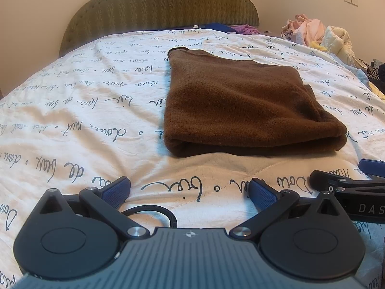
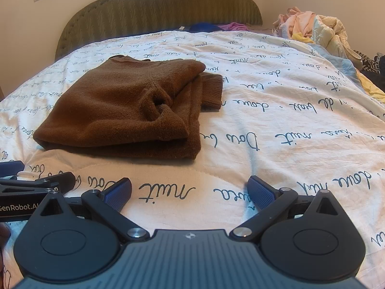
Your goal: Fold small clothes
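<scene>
A brown knitted sweater (image 1: 243, 106) lies folded into a rough rectangle on the white quilt, ahead of both grippers; in the right wrist view the sweater (image 2: 120, 110) lies ahead and to the left, with a ribbed cuff sticking out at its right side. My left gripper (image 1: 190, 192) is open and empty, low over the quilt, short of the sweater's near edge. My right gripper (image 2: 190, 192) is open and empty, also short of the sweater. Each gripper shows at the edge of the other's view: the right gripper (image 1: 349, 180), the left gripper (image 2: 24, 175).
The white quilt (image 1: 84, 120) with black script covers the bed. A green padded headboard (image 1: 158, 7) stands at the far end, with blue and purple clothes (image 2: 216, 27) below it. A pile of pale clothes (image 2: 312, 29) lies at the far right.
</scene>
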{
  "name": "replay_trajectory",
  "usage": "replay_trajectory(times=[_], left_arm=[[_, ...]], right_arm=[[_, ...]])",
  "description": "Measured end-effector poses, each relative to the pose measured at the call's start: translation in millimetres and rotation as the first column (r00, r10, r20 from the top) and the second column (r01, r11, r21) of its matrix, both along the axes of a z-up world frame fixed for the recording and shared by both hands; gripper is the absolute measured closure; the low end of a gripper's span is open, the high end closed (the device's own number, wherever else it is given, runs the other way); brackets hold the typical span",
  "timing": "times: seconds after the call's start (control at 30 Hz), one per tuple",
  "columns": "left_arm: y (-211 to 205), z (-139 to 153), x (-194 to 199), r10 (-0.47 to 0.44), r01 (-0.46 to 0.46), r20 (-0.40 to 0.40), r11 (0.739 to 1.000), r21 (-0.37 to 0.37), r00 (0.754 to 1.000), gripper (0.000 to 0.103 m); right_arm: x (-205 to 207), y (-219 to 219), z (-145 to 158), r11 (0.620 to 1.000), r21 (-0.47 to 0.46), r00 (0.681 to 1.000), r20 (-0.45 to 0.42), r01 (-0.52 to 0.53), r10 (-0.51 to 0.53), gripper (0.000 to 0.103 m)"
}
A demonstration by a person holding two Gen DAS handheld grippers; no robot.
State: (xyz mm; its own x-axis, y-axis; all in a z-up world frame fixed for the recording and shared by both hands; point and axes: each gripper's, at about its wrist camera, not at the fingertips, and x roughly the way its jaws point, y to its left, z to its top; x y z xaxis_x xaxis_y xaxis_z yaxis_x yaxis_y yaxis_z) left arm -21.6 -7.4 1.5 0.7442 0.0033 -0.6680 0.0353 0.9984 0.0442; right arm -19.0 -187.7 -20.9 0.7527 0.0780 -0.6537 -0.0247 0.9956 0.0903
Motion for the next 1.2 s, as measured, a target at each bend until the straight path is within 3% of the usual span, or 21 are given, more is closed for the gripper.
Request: replay_trajectory(times=[1.2], left_arm=[[-1.5,-0.5,3.4,0.016,-0.016,-0.011,1.000,0.000,1.000,0.000]], right_arm=[[0.6,0.2,-0.5,1.000,0.003,1.000,-0.002,0.001,-0.001,0.000]])
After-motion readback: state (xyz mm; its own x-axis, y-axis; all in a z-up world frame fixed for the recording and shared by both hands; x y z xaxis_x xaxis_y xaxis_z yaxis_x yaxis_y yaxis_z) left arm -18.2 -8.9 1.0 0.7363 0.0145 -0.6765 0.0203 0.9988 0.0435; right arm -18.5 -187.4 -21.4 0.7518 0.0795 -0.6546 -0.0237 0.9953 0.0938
